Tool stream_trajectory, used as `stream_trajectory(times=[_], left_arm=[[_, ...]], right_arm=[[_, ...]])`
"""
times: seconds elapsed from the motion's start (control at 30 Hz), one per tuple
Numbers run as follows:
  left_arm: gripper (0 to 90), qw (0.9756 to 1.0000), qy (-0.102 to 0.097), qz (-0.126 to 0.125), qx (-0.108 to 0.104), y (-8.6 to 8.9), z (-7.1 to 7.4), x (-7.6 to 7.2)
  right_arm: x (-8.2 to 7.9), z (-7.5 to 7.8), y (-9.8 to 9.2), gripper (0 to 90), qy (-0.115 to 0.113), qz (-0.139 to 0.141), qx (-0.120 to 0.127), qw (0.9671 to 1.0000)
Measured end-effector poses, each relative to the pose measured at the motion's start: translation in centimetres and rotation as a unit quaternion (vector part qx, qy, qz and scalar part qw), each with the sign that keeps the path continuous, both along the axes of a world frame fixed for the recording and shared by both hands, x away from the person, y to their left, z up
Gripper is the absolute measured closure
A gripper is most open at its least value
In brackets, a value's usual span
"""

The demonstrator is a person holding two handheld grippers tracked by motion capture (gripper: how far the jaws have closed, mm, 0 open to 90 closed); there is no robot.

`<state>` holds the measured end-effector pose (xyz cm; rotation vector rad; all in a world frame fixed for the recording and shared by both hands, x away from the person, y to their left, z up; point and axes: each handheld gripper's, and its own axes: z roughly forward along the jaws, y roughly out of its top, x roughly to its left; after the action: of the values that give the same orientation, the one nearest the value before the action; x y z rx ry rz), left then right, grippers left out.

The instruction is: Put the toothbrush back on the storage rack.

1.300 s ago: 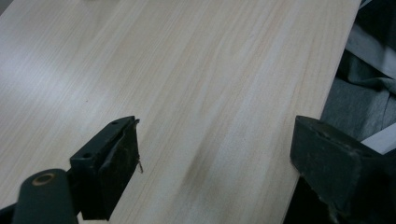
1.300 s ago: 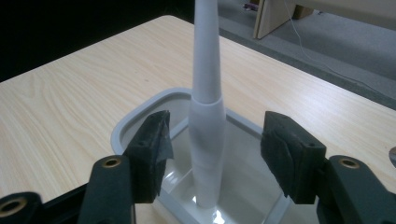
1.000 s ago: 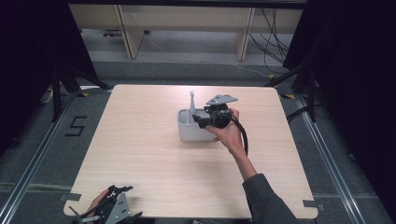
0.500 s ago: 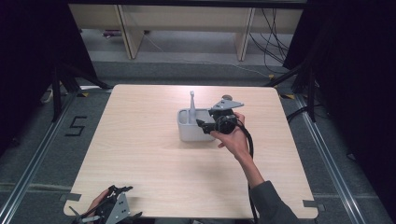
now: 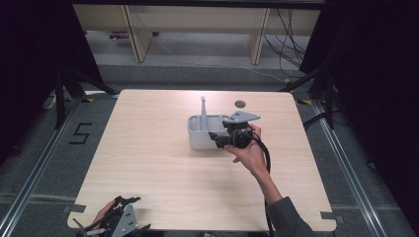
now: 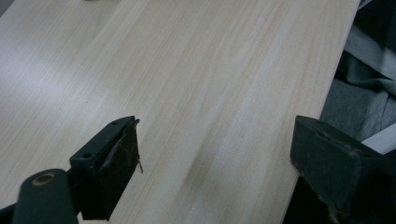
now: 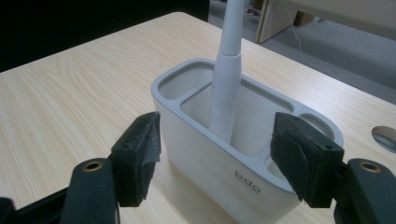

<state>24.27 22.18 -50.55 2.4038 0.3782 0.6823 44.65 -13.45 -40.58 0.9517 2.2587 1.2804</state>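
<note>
A: High view first, left to right: the left tongs [image 5: 116,222] sit at the near edge of the tabletop [image 5: 148,163], well apart from the holder [image 5: 203,133], which stands near the middle toward the far side. The right tongs [image 5: 220,139] are at the holder's right end, near side.

B: And the left gripper view?

A: Left tongs [image 6: 210,163] spread wide over bare wood, nothing between them. They play no part just now.

B: So the work is on the right.

A: Yes. In the right gripper view the right tongs [image 7: 215,154] are spread open, one pad [image 7: 140,154] to each side of the holder [image 7: 224,158]. The near wall sits between them, not yet touched as far as I can see. A white brush handle [image 7: 226,88] stands upright in the holder's large middle compartment, beyond the near wall.

B: How would you do it well?

A: If the aim is the holder, I'd keep it centred between the pads, come lower onto the wall, and close evenly so it doesn't twist or tip. If the brush, lift higher and go further in, past the rim.
</note>
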Motion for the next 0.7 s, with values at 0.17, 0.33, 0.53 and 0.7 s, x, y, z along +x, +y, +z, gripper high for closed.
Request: stream_trajectory(times=[0.17, 0.33, 0.53, 0.7], left_arm=[[15.1, 1.0, -0.001, -0.002, -0.004, 0.0, -0.1, 0.0], [15.1, 1.0, 0.0, 0.0, -0.001, 0.0, 0.0, 0.0], [15.1, 1.0, 0.001, -0.001, 0.0, 0.0, 0.0, 0.0], [15.1, 1.0, 0.001, 0.0, -0.002, 0.0, 0.0, 0.0]], right_arm=[[-0.5, -0.2, -0.2, 33.9, -0.008, 0.003, -0.006, 0.9999], [-0.8, -0.4, -0.2, 33.5, -0.009, 0.01, -0.012, 0.9998], [-1.7, -0.5, 0.0, 32.4, 0.005, 0.011, -0.01, 0.9999], [-2.1, -0.8, 0.1, 30.9, -0.007, 0.029, -0.02, 0.9994]])
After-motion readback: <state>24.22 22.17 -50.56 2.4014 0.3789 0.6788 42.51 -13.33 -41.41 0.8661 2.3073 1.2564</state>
